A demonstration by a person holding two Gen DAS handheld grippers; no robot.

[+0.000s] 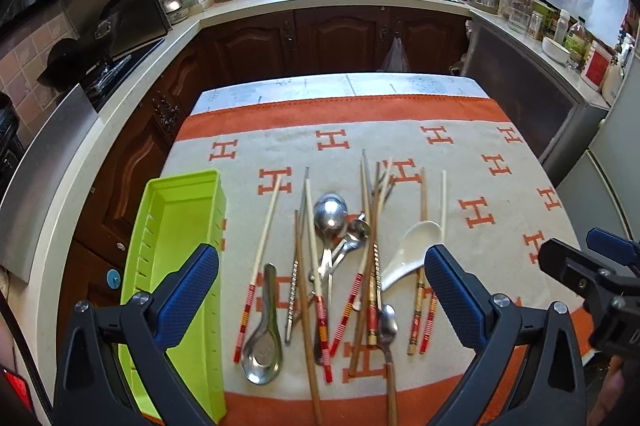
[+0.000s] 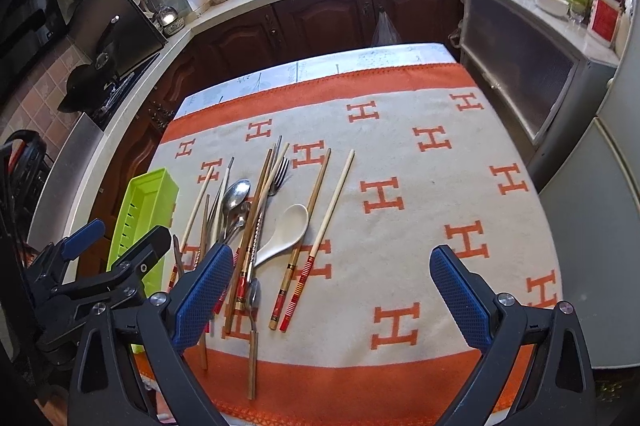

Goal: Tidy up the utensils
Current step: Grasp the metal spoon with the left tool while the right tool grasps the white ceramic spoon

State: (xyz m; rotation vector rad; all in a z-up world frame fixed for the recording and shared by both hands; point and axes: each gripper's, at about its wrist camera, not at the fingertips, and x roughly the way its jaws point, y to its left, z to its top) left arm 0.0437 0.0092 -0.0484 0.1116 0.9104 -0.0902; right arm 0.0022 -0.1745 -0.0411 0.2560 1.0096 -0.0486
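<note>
**Nothing sorted yet: both hand-held grippers wide open over the pile**

My left hand-held gripper [image 1: 322, 290] hangs over the near edge of the surface [image 1: 500, 209], fingers spread wide and holding nothing. My right hand-held gripper [image 2: 332, 290] is just as open and empty, over bare cloth at the pile's 3 o'clock.

Nearest me, at 6 o'clock of the heap, lie the metal soup spoon [image 1: 262, 342] and the red-banded ends of the chopsticks [image 1: 320, 258]. In the middle of the tangle sit a steel ladle [image 1: 330, 214] and small spoons, with the white ceramic spoon [image 1: 412, 250] at 3 o'clock. A fork [image 2: 279, 171] pokes out at 12 o'clock.

The green tray [image 1: 180, 226] stands at 9 o'clock of the pile, just beside it and empty, as far as I can see.

I judge this the very start: picking a first piece. The ceramic spoon partly overlies two chopsticks and looks the easiest to lift; the crossed chopsticks would call for a careful pinch on one stick alone.
</note>
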